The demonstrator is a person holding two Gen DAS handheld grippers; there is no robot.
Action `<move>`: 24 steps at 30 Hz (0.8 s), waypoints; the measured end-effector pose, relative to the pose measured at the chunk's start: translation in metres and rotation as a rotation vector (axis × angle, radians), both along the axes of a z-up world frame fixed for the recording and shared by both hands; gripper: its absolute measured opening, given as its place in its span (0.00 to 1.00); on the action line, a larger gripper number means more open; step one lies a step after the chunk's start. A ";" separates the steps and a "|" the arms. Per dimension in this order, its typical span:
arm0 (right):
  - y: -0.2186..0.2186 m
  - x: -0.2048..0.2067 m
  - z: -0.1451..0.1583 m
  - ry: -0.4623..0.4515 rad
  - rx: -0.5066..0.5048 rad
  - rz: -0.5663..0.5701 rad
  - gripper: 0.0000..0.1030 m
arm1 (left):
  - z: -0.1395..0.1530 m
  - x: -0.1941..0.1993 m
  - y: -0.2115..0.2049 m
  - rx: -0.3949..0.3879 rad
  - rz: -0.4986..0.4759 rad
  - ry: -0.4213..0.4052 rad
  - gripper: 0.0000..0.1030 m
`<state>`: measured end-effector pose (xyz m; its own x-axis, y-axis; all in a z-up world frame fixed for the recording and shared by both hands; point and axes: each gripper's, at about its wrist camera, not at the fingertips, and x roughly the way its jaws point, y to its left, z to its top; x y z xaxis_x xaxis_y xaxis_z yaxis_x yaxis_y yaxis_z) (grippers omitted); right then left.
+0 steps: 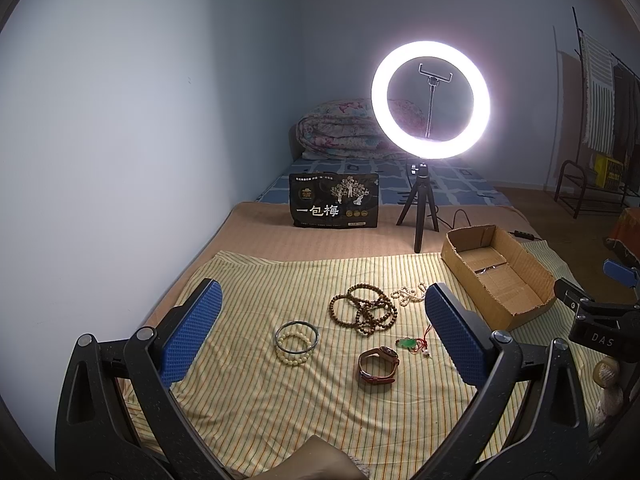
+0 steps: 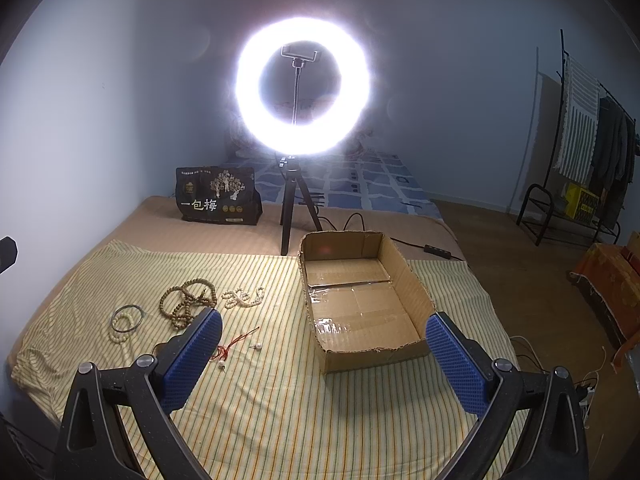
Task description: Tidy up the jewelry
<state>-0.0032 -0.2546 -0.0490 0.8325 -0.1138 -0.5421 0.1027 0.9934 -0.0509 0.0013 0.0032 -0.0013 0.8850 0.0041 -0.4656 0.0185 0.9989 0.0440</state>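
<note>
In your left wrist view, your left gripper (image 1: 322, 336) hangs over the yellow striped cloth (image 1: 248, 392) with its 2 blue pads spread wide, gripping nothing. Between them lie the jewelry pieces: a thin metal bangle (image 1: 297, 338) ringing a pale bead bracelet (image 1: 295, 350), a tangle of brown wooden bead strands (image 1: 364, 310), a white bead string (image 1: 408, 294) beyond it, a green pendant on red cord (image 1: 412, 342) and a brown leather-strap watch (image 1: 378, 364). The open cardboard box (image 1: 460, 256) sits to the right, apart from them.

In your right wrist view, your right gripper (image 2: 323, 360) is likewise wide open and holds nothing, its pads flanking the box's near end. The jewelry lies on the cloth left of the box, with a small pearl earring (image 2: 255, 346) nearest it. A lit ring light on a black tripod (image 2: 302, 84) and a black printed bag (image 2: 218, 200) stand behind.
</note>
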 end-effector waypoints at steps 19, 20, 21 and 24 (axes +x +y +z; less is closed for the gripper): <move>0.001 0.000 -0.005 0.006 0.000 0.001 1.00 | 0.000 0.000 0.002 -0.001 0.002 0.006 1.00; 0.001 0.000 -0.005 0.007 0.000 0.002 1.00 | -0.001 0.000 0.003 -0.001 0.003 0.006 1.00; 0.001 0.000 -0.006 0.009 -0.001 0.002 1.00 | -0.002 0.001 0.004 0.000 0.004 0.008 1.00; 0.001 0.003 -0.007 0.018 0.000 0.004 1.00 | -0.005 0.005 0.008 0.002 0.012 0.019 1.00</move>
